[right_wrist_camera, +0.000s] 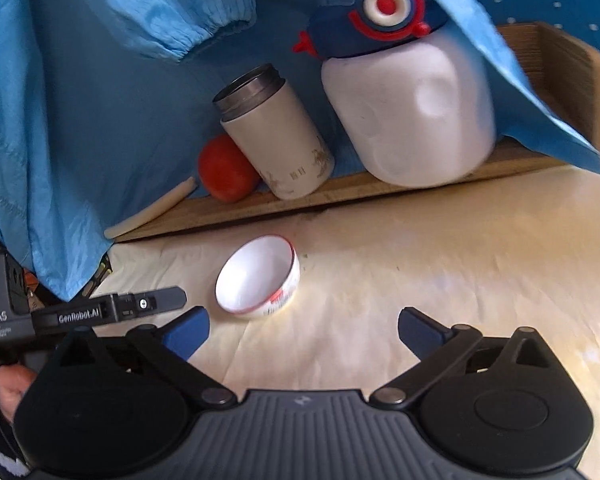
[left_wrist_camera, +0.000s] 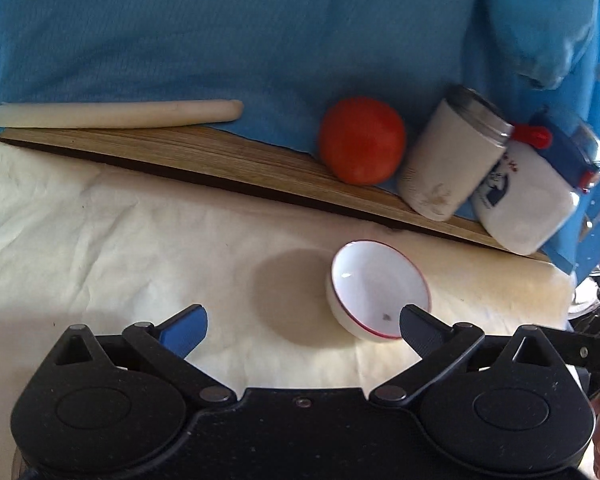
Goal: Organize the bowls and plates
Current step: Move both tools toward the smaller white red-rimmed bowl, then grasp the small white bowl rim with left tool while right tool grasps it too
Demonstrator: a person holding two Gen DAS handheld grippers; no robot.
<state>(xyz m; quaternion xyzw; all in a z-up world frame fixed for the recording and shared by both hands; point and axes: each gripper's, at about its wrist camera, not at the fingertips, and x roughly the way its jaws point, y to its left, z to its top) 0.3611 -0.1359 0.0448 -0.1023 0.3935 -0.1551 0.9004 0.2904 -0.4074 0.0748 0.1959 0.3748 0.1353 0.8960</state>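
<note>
A small white bowl with a red rim (left_wrist_camera: 374,286) sits on the cream cloth, empty. In the left wrist view my left gripper (left_wrist_camera: 302,328) is open, and its right fingertip (left_wrist_camera: 414,322) lies over the bowl's near rim. The same bowl (right_wrist_camera: 256,278) shows in the right wrist view, ahead and left of my right gripper (right_wrist_camera: 303,330), which is open and empty. The left gripper's body (right_wrist_camera: 112,308) reaches in from the left beside the bowl. No plates are in view.
A wooden tray (left_wrist_camera: 228,160) at the back holds a red tomato (left_wrist_camera: 362,140), a white steel-mouthed tumbler (left_wrist_camera: 450,160), a white bottle with a blue and red cap (left_wrist_camera: 528,196) and a pale stick (left_wrist_camera: 112,114). Blue cloth (left_wrist_camera: 240,32) hangs behind.
</note>
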